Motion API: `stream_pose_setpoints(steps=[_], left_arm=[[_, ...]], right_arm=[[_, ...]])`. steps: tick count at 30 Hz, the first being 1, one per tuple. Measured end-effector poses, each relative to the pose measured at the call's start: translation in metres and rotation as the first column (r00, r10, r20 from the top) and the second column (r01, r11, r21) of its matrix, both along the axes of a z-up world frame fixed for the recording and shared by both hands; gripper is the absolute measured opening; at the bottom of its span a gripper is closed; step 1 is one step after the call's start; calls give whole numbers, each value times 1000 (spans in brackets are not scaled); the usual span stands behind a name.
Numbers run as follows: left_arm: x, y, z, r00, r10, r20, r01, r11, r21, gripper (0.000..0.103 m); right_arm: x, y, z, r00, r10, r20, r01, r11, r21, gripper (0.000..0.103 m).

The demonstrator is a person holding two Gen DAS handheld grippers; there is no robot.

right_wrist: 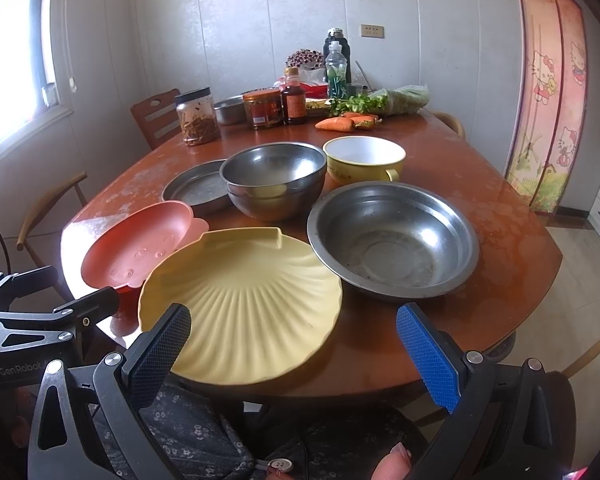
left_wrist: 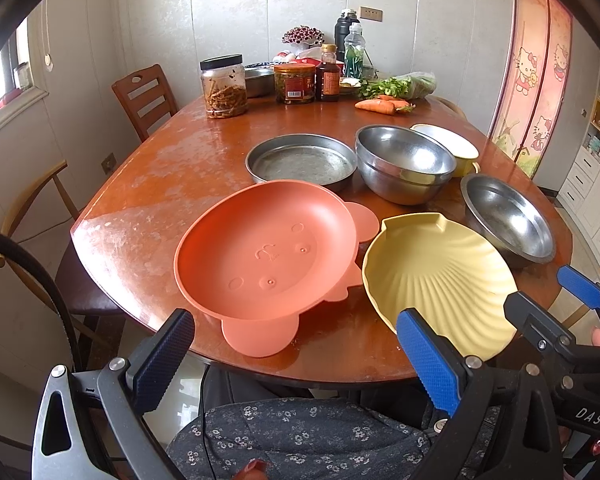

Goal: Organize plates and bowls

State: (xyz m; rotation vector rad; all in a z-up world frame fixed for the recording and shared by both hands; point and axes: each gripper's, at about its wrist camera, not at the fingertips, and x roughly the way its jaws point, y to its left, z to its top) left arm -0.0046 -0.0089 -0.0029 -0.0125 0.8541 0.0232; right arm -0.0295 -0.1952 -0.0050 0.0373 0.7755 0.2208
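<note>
An orange bear-shaped plate [left_wrist: 266,258] [right_wrist: 138,246] and a yellow shell-shaped plate [left_wrist: 436,276] [right_wrist: 244,304] lie at the table's near edge. Behind them stand a flat steel pan [left_wrist: 302,160] [right_wrist: 198,188], stacked steel bowls [left_wrist: 404,162] [right_wrist: 274,178], a wide steel bowl [left_wrist: 508,218] [right_wrist: 392,238] and a yellow cup-bowl [left_wrist: 450,146] [right_wrist: 364,160]. My left gripper [left_wrist: 296,354] is open and empty, just short of the orange plate. My right gripper [right_wrist: 294,354] is open and empty, its left finger over the yellow plate's near rim.
The brown oval table [left_wrist: 164,184] carries jars [left_wrist: 224,86], bottles [left_wrist: 327,74], carrots [left_wrist: 376,105] and greens at the far end. Wooden chairs [left_wrist: 146,98] stand at the left. The right gripper also shows in the left wrist view [left_wrist: 552,304].
</note>
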Motion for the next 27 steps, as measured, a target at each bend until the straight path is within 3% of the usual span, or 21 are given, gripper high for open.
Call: stream_pose_setpoints(steps=[17,27], left_arm=[[-1,12,1,1000,7,6,-7,1000,-24,102],[-1,61,7,994,104,28,-101,991,-92,102]], right_arm=[[1,9,4,998,50,26,-51,999,18,103],[28,42,26,981,188,46,-189,982,6,103]])
